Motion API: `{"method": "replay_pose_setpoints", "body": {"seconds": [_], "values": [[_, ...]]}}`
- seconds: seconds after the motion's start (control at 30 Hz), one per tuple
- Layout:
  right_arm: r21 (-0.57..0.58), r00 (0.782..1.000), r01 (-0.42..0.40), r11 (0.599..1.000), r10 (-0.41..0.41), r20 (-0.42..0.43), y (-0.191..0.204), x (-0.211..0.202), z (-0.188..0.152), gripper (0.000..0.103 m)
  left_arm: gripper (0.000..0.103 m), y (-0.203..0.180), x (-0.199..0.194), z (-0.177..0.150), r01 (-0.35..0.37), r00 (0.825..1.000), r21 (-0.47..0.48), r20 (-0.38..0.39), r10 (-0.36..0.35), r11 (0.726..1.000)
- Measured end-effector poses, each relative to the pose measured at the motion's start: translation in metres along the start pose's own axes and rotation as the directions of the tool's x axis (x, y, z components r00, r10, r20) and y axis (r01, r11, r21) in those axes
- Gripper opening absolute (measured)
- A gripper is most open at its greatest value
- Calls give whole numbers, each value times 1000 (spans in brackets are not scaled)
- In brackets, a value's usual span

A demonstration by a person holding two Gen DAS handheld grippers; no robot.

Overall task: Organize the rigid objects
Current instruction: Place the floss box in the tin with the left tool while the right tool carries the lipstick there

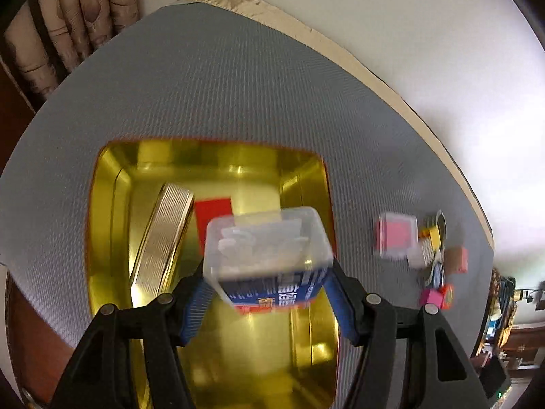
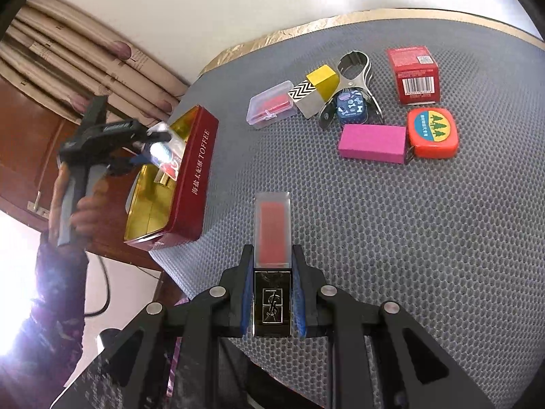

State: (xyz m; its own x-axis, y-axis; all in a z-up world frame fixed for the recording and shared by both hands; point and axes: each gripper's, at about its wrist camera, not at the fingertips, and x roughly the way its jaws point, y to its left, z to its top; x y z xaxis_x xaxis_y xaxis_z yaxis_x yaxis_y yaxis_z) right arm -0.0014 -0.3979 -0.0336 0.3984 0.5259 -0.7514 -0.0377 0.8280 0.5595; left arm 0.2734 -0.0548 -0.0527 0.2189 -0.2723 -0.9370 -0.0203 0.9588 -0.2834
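My left gripper (image 1: 267, 289) is shut on a clear plastic box with a blue label (image 1: 269, 255) and holds it above the open gold-lined toffee tin (image 1: 105, 238). In the tin lie a ribbed round silver lid (image 1: 160, 238) and a red card (image 1: 213, 211). My right gripper (image 2: 272, 272) is shut on a lipstick with a clear cap and gold base (image 2: 272, 238), held above the grey mat. In the right wrist view the red tin (image 2: 190, 184) sits at the left with the left gripper (image 2: 150, 146) over it.
On the grey mat (image 2: 391, 238) lie a clear box with a red insert (image 2: 272, 104), a yellow block (image 2: 322, 80), a metal clip (image 2: 351, 81), a small blue case (image 2: 351, 107), a red carton (image 2: 415, 73), a pink block (image 2: 373, 143) and an orange tape measure (image 2: 432, 133).
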Motion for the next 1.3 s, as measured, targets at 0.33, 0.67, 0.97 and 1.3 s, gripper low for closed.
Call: {"method": "replay_pose_setpoints", "body": {"seconds": [0.33, 0.67, 0.97, 1.3], "values": [[-27, 1000, -17, 999, 17, 9, 15, 6, 9, 20, 64, 17, 12, 30, 102, 988, -35, 123, -97, 994], [-143, 991, -131, 981, 130, -15, 98, 26, 40, 20, 64, 85, -120, -90, -37, 847, -179, 517, 126, 983], [-189, 968, -207, 960, 173, -183, 198, 125, 84, 20, 64, 151, -116, -185, -58, 860, -329, 463, 215, 942], [-60, 963, -154, 986, 136, -234, 227, 218, 123, 20, 64, 137, -107, -190, -100, 862, -232, 465, 201, 968]]}}
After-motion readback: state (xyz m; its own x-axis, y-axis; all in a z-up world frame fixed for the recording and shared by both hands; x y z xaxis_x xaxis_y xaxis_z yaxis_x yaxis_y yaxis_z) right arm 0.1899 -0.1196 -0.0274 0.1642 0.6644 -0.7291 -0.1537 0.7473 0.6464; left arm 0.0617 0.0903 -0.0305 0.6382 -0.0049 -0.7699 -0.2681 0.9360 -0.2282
